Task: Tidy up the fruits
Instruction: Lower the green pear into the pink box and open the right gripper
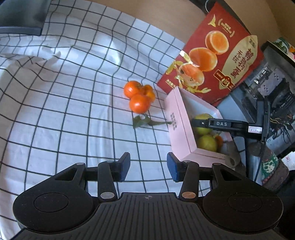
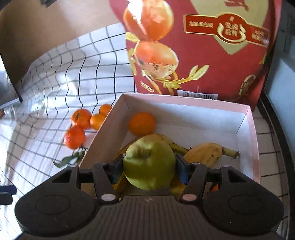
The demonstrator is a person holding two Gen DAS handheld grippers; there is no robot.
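A pink box (image 1: 179,127) (image 2: 248,127) stands at the right of the checked cloth. My right gripper (image 2: 149,167) is shut on a green apple (image 2: 149,164) and holds it over the box's near end; the apple also shows in the left wrist view (image 1: 202,118). In the box lie an orange (image 2: 142,123), bananas (image 2: 208,151) and another green apple (image 1: 207,143). Several tangerines (image 1: 138,96) (image 2: 81,125) lie on the cloth left of the box, a leaf (image 1: 142,121) beside them. My left gripper (image 1: 148,168) is open and empty above the cloth, near the box corner.
A red fruit carton (image 1: 217,55) (image 2: 212,48) stands upright behind the box. Clutter and cables (image 1: 272,110) fill the right side past the table edge. A dark object (image 1: 20,16) sits at the far left corner of the cloth.
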